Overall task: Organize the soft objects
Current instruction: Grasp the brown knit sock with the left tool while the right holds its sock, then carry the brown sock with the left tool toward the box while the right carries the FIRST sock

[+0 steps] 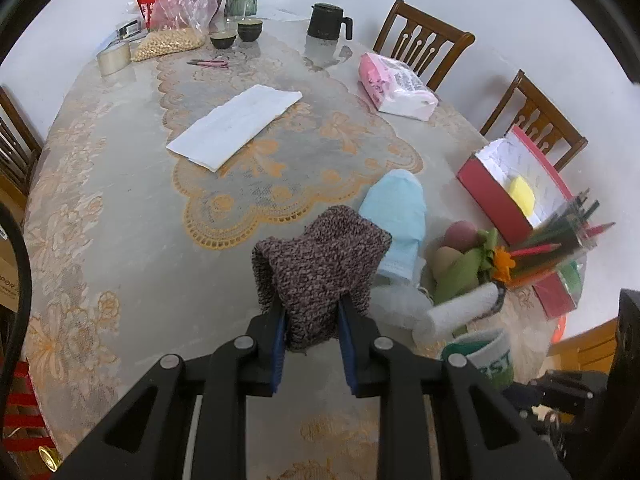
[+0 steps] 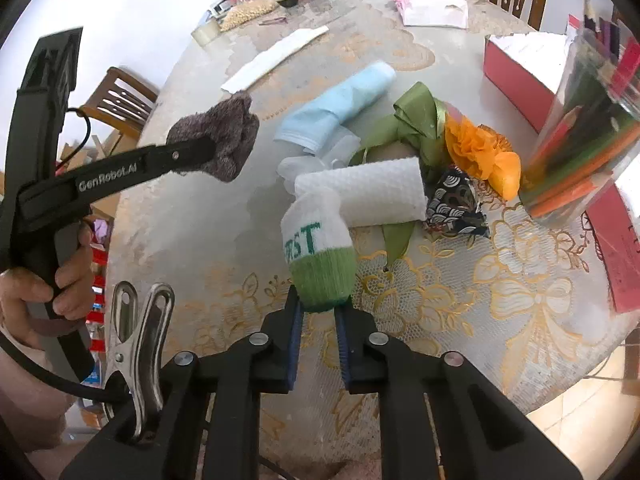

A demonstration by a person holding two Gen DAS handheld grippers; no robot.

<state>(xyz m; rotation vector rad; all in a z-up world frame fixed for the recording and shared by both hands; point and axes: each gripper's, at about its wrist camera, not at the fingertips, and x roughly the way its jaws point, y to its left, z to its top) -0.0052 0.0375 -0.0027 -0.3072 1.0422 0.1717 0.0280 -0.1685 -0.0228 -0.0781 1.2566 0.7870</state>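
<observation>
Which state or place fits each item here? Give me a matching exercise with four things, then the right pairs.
Things:
1. brown knit sock
2. white-and-green sock
3. yellow sponge
4. folded white cloth

States or places:
A. inside the red box
B. lying flat in the middle of the table
C. pinched in the right gripper
D. pinched in the left gripper

Pairs: 1-D, 2-C, 3-A, 4-B

Coarse knit sock, glossy lace tablecloth
</observation>
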